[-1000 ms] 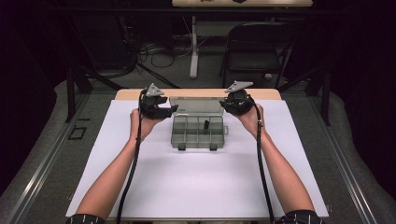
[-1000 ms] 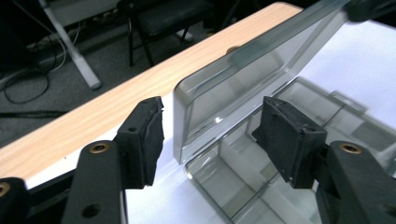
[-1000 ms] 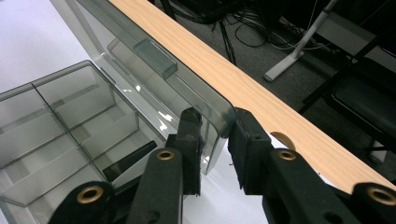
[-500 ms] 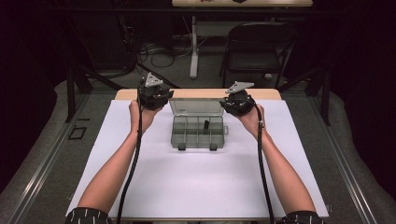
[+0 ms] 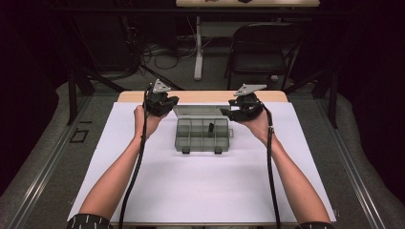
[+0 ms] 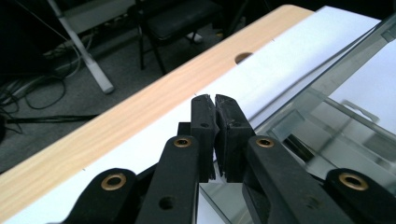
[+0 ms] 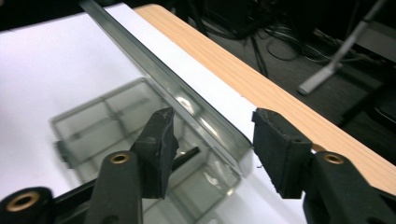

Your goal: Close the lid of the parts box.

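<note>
I have a gripper in each hand at the two upper corners of the clear compartment box (image 5: 202,135), which sits just above the middle of the high view on the white sheet (image 5: 200,191), its lid (image 5: 198,110) swung open and leaning back toward the top of the frame. A small dark part (image 5: 210,128) stands in one of the upper compartments.

My left gripper (image 6: 215,105) has just finished closing. In the left gripper view the two pads meet in the centre of the frame with nothing between them, and the lid's edge runs past them on the right side of the picture. My right gripper (image 7: 212,135) has just been opening. In the right gripper view its pads stand apart, one left of centre and one to the right, and the lid's near corner lies in the gap without either pad pressing on it.

As I judge it, the step is settling the lid fully open. To do it well I would keep the closed left jaws as a gentle stop against the lid's edge, not a push, and lift the right jaws clear before moving sideways, so the corner is not snagged and the light box does not slide on the sheet
</note>
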`<state>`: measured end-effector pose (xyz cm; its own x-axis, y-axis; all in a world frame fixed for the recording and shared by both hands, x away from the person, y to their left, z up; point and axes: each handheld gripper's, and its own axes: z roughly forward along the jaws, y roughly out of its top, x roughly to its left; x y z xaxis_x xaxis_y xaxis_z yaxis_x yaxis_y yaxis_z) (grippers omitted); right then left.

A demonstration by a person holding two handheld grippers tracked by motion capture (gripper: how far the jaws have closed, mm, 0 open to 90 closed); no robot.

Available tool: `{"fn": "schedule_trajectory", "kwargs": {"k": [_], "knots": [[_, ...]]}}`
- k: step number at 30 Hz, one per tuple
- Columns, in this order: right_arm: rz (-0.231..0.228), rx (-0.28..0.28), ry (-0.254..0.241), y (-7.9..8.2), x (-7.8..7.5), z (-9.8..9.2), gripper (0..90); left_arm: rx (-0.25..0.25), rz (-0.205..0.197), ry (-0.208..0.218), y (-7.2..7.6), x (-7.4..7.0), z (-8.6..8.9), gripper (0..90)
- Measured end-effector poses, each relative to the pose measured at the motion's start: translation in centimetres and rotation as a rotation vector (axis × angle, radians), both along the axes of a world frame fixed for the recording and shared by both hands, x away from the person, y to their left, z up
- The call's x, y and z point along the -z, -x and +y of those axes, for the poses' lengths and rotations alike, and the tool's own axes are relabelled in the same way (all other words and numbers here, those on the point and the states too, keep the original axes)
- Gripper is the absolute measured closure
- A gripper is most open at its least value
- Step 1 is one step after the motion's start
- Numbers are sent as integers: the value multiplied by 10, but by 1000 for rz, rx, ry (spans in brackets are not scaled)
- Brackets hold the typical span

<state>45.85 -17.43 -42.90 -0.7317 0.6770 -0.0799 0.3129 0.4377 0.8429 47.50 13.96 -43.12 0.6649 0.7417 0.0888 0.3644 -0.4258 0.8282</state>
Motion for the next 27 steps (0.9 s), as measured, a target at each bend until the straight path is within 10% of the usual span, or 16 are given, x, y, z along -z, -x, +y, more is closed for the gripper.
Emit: {"fn": "schedule_trajectory", "kwargs": {"k": [18, 27], "knots": [[26, -85, 35, 23, 26, 11, 896, 88, 26, 17, 36, 36, 9, 896], [38, -87, 65, 32, 46, 16, 900, 117, 56, 1, 47, 51, 9, 896]]}}
